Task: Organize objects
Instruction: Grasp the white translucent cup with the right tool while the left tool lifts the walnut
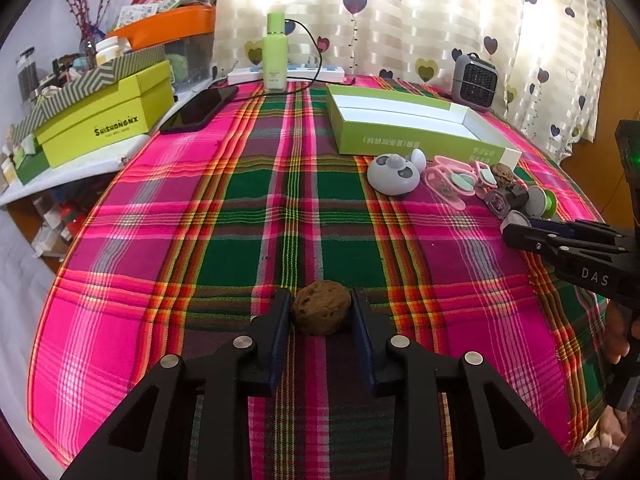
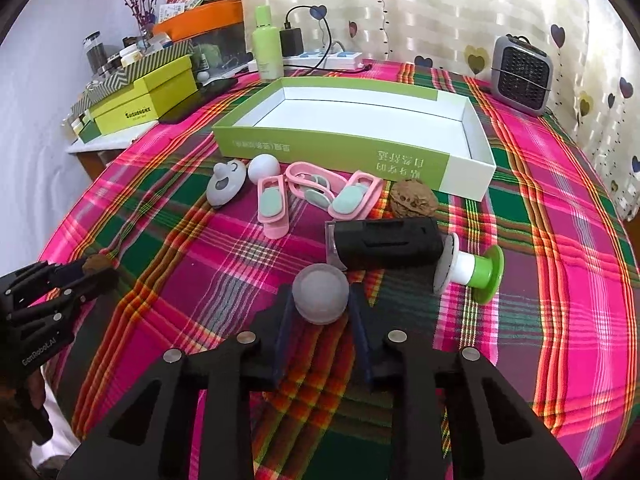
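The left gripper (image 1: pixel 322 312) pointed steeply down at the plaid tablecloth (image 1: pixel 240 216), its two blue-padded fingers (image 1: pixel 280 332) clamped on a brown walnut (image 1: pixel 322 307) that sat on the cloth, well in front of the open green box (image 1: pixel 400 136). The right gripper (image 2: pixel 320 308) tilted down the same way, its fingers (image 2: pixel 358 336) closed against a grey ball (image 2: pixel 320 298) on the cloth, also in front of the box and nearer to it than the walnut. Just beyond the ball, between it and the box, lay a black cylinder (image 2: pixel 386 246) on its side, touching a white and green spool (image 2: pixel 474 270). A second walnut (image 2: pixel 414 200), pink clips (image 2: pixel 316 192), a white ball (image 2: pixel 264 168) and a grey round toy (image 2: pixel 226 186) lay in a row along the box's front wall. Part of a person's hand (image 1: pixel 618 332) showed behind the right gripper's handle. A small grey heater (image 2: pixel 522 74) stood behind the box's right end.
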